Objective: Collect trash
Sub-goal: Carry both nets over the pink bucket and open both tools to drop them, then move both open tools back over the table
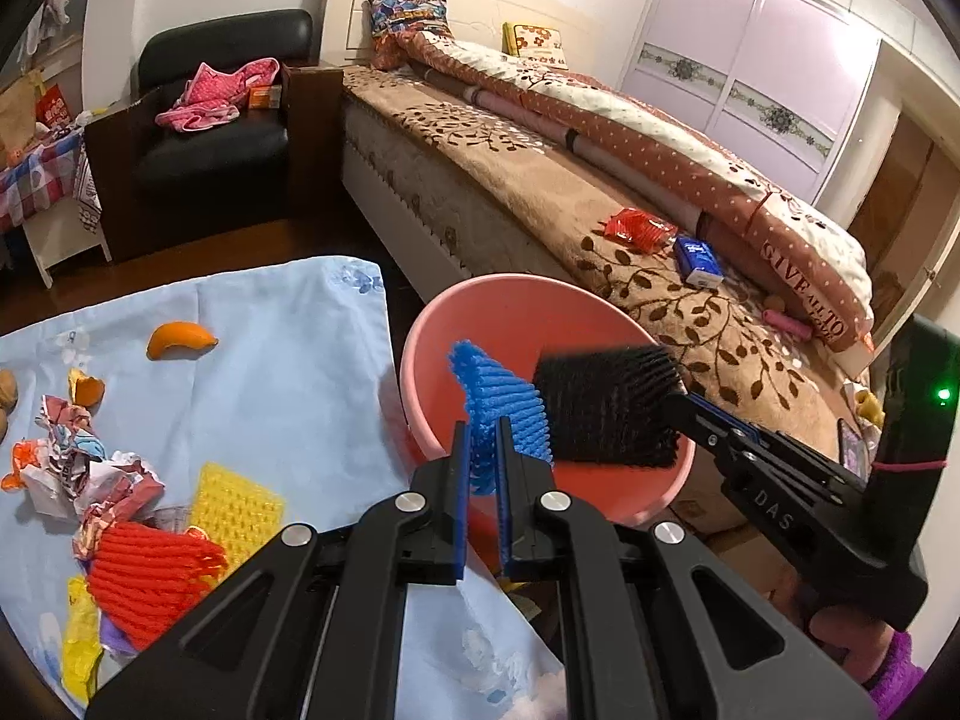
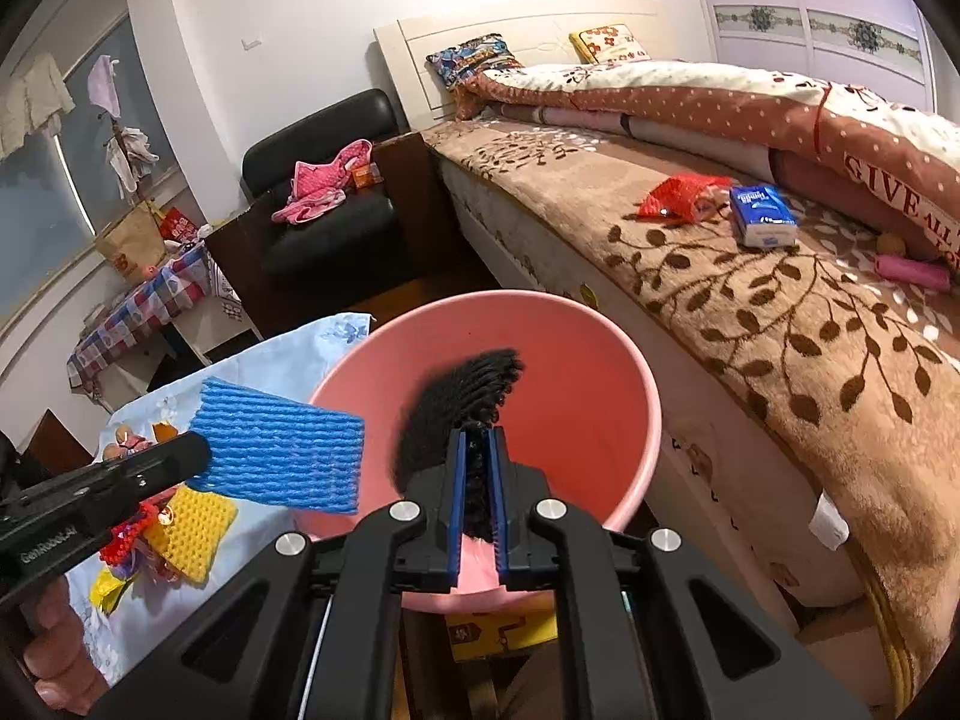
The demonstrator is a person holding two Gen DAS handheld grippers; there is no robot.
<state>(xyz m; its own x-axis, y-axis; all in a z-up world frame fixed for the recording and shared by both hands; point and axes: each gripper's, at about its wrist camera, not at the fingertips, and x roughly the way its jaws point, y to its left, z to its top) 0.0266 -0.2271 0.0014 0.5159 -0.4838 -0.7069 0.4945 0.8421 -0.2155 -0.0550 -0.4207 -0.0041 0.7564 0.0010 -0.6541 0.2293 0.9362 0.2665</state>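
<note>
A pink bin (image 1: 420, 354) (image 2: 600, 336) stands between the blue-clothed table (image 1: 270, 330) and the bed. My left gripper (image 1: 483, 426) is shut on a blue foam net (image 1: 504, 402) (image 2: 276, 444), held at the bin's near rim. My right gripper (image 2: 477, 435) (image 1: 678, 402) is shut on a black foam net (image 2: 456, 396) (image 1: 606, 408), held over the bin's opening. On the table lie a red foam net (image 1: 150, 576), a yellow foam net (image 1: 237, 510), crumpled wrappers (image 1: 78, 462) and orange peel (image 1: 180, 339).
The bed (image 1: 540, 192) on the right carries a red net bag (image 1: 636, 228) (image 2: 678, 195), a blue tissue pack (image 1: 696, 261) (image 2: 762, 216) and a pink roll (image 2: 912, 273). A black armchair (image 1: 210, 138) with pink clothes stands behind.
</note>
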